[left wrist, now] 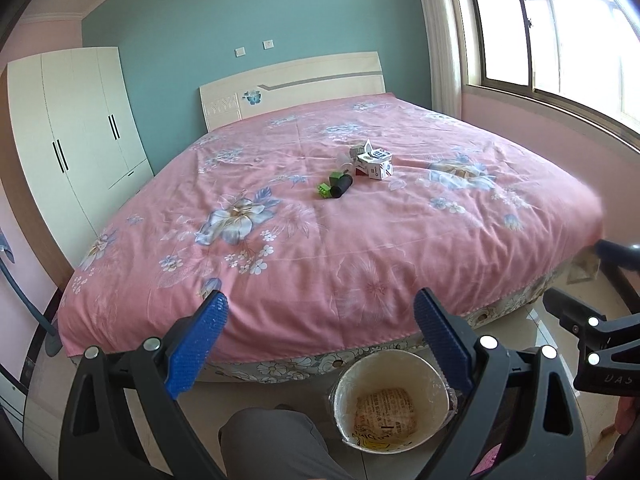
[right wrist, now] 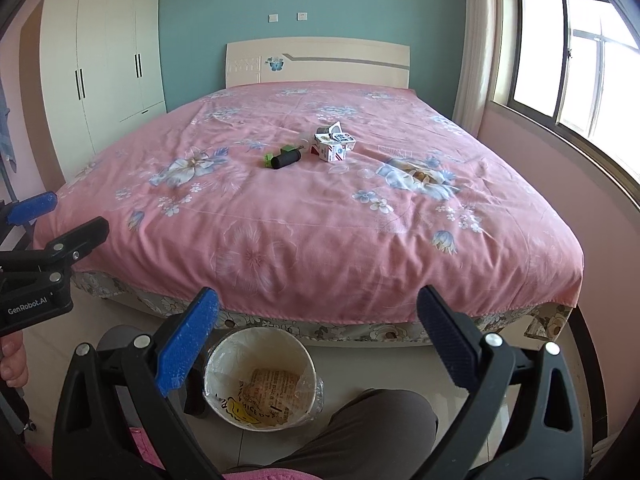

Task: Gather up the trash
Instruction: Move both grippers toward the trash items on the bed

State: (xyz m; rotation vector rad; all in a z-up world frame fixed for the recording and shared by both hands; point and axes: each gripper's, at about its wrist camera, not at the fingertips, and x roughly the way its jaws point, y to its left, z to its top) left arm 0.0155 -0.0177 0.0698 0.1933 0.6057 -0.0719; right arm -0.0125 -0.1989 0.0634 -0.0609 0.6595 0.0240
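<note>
Trash lies in a small pile mid-bed: white cartons [left wrist: 374,162] [right wrist: 334,145], a black cylinder [left wrist: 341,187] [right wrist: 287,159] and green pieces [left wrist: 325,189] [right wrist: 269,158]. A white trash bin [left wrist: 390,406] [right wrist: 260,380] with a wrapper inside stands on the floor at the bed's foot. My left gripper [left wrist: 320,336] is open and empty, above the bin's left side. My right gripper [right wrist: 320,332] is open and empty, above the bin's right side. The left gripper also shows in the right wrist view [right wrist: 60,220], and the right gripper in the left wrist view [left wrist: 588,280]. Both are far from the pile.
The bed [left wrist: 360,248] [right wrist: 320,220] has a pink floral cover. A white wardrobe [left wrist: 76,140] [right wrist: 104,72] stands at the left, a window [left wrist: 560,32] [right wrist: 580,64] at the right. The person's knees [left wrist: 276,440] [right wrist: 380,424] flank the bin.
</note>
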